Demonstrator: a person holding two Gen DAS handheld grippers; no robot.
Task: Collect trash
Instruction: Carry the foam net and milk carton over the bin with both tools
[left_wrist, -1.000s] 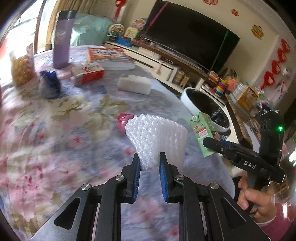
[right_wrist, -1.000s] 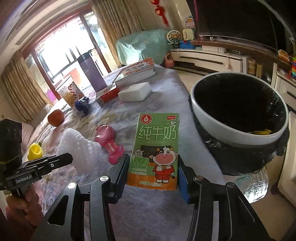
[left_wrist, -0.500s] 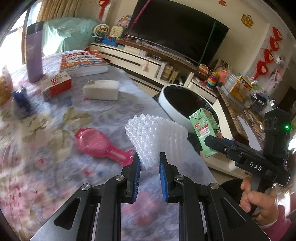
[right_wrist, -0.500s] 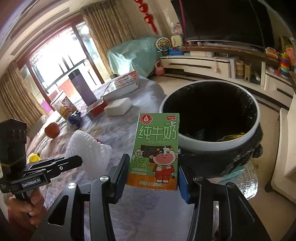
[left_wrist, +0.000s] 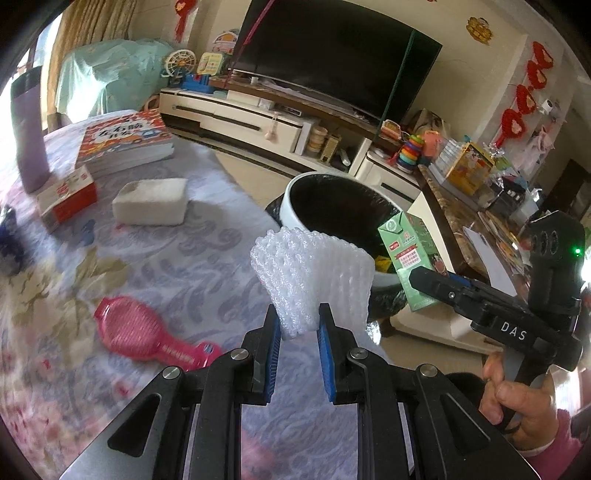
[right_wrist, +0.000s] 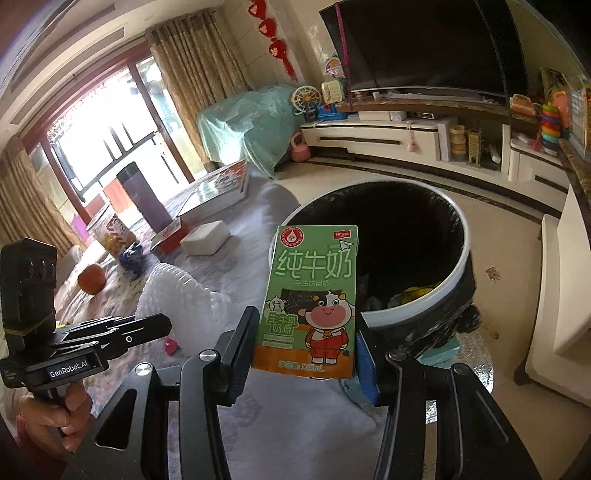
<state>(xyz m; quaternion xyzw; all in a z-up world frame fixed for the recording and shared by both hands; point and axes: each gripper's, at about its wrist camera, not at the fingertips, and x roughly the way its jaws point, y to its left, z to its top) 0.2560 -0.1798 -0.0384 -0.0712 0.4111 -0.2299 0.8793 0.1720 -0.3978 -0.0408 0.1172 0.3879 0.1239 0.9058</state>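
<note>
The left gripper (left_wrist: 298, 314) is pinching a white foam fruit net (left_wrist: 314, 277) between its blue-padded fingers (left_wrist: 274, 332). The net is a soft, bumpy mesh sleeve, fanned wide at the top and squeezed narrow where the pads are clamping it; it is sitting above the worktop (left_wrist: 207, 258), near the edge that faces the trash bin (left_wrist: 291, 206).

The right gripper (right_wrist: 303, 350) is gripping a small green milk carton (right_wrist: 312, 295) by its lower sides. The carton is standing upright, showing large white Chinese characters, a red round logo at the top left corner, a cartoon cow in red clothes, and an orange band along the bottom marked 125mL. It is hanging just in front of the bin's white rim (right_wrist: 458, 273), with the dark lined interior showing behind it and some yellow scraps inside.

On the floral cloth of the worktop a pink hand fan (left_wrist: 136, 332) is lying flat near the left gripper, a white block (left_wrist: 151, 201) is resting farther back, and a red-and-white box (left_wrist: 66, 197) is sitting beside a purple bottle (left_wrist: 27, 129) and a stack of books (left_wrist: 125, 142).
</note>
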